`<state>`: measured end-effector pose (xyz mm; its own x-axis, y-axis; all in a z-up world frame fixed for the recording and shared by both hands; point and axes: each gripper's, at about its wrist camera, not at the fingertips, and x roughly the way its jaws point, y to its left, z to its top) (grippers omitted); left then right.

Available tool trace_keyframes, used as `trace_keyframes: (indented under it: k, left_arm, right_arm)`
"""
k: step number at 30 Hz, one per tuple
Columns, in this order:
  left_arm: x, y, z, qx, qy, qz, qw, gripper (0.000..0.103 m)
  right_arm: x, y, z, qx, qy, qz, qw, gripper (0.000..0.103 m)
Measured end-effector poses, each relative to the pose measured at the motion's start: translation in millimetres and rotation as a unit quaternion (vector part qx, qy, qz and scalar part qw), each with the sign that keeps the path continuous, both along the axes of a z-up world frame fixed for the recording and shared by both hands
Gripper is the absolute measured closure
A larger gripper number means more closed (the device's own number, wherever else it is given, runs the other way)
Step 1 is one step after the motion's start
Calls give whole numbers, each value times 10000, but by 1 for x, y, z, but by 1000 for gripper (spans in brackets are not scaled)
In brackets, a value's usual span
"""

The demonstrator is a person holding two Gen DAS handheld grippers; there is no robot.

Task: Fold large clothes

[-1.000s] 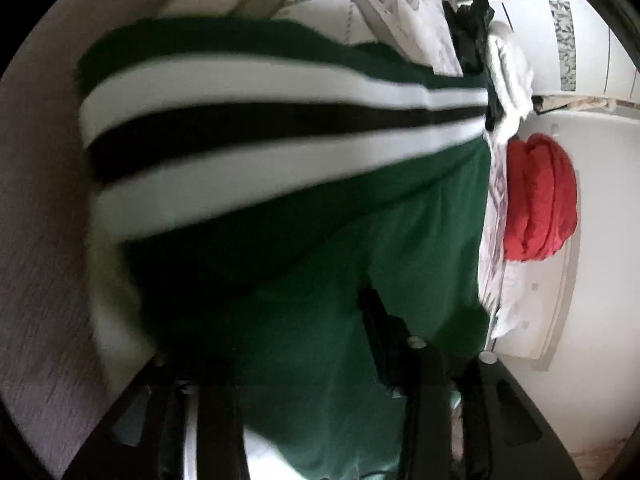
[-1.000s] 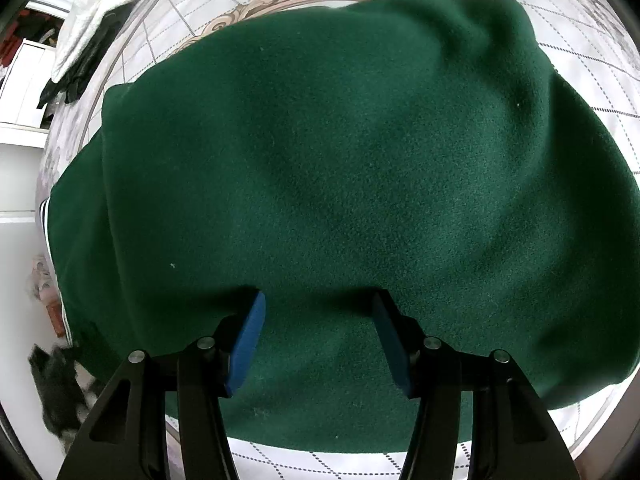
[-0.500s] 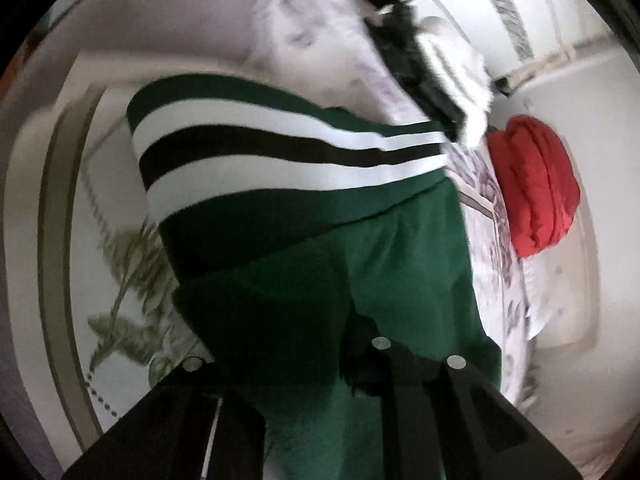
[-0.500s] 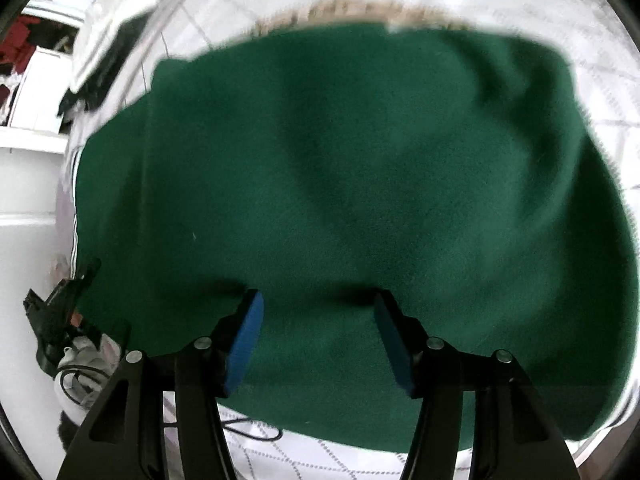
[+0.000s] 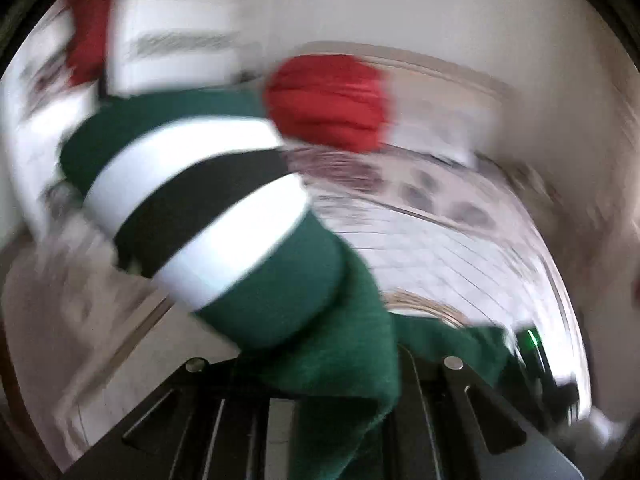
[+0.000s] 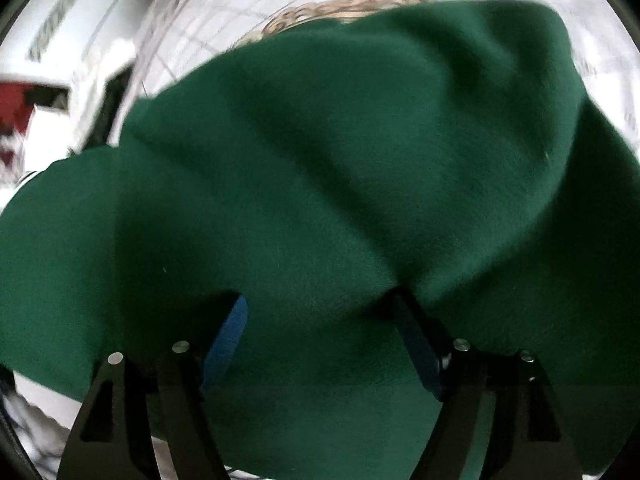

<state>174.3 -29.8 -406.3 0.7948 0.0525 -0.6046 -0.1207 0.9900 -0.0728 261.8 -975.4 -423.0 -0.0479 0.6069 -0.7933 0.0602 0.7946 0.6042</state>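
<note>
On the left, the left gripper (image 5: 344, 364) is clamped tight on a fold of the green garment (image 5: 280, 300), and the striped cuff (image 5: 200, 216), 2 white bands around 1 black, swings in the air above the patterned bedspread (image 5: 440, 240). A red bundle (image 5: 328, 100) sits behind it, well apart. That view is badly blurred, so the exact pinch point is hard to call. Over on the right, the right gripper (image 6: 320, 320) is opening, its blue pads (image 6: 228, 332) pressing down on the garment's broad body (image 6: 340, 160), which lies spread on the bed. To fold cleanly, I'd say keep the body flat while the sleeve is carried across, then lay it down without twisting.
</note>
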Motion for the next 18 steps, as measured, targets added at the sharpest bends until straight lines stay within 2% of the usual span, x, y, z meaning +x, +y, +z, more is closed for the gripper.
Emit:
trace_keyframes:
  k: [1,3,4,5,6,7,8,9,10,11,13,14,15,16,18]
  left_arm:
    - [6,-17,2,160,33,-297,9994,94]
    - [6,-72,-3,661,114,-1238,9900,94]
    - [6,-90,-8,836,174,-1542,9843,94]
    - [2,-116,-18,1066,270,-1977,9741,95]
    - [0,-141,-32,1268,465,-2384,9617,95]
    - [-2,-156,-43,1368,573,-2611,9538,95]
    - [-5,-180,-63,1559,792,-3000,9378,95]
    - [-9,-198,-80,1745,918,-3226,9258,95]
    - [-11,-208,-93,1816,1068,-3373,9175,95]
    - [-14,-223,-114,1951,1314,-3585,9034,94]
    - [-21,-244,-141,2259,1547,-3773,8847,94]
    - [-23,-251,-147,2393,1620,-3792,8791,93]
    - [-25,-256,-148,2490,1631,-3765,8773,92]
    - [-26,-259,-146,2588,1660,-3681,8775,92]
    - [-22,-258,-133,2491,1759,-3549,8838,88]
  right_arm:
    - [0,-19,-8,577,316,-352,9972,25]
    - [-9,-61,-23,1615,1003,-1172,9747,27]
    - [-19,-90,-26,1874,1201,-1628,9612,27]
    - [-28,-113,-22,1893,1176,-1906,9560,27]
    - [-44,-146,-14,1883,1072,-2202,9511,27]
    - [-55,-164,-10,1821,1059,-2328,9494,27]
    - [-70,-188,-3,1670,1059,-2450,9491,29]
    - [-89,-216,7,1372,971,-2538,9525,29]
    - [-104,-232,12,1092,939,-2532,9566,29]
    - [-117,-247,15,851,960,-2512,9594,29]
    - [-138,-268,19,698,977,-2498,9608,30]
    - [-144,-277,22,602,970,-2466,9624,31]
    - [-147,-284,26,457,941,-2405,9650,30]
    - [-147,-281,31,317,903,-2342,9675,30]
    - [-145,-281,45,-60,706,-2157,9739,29]
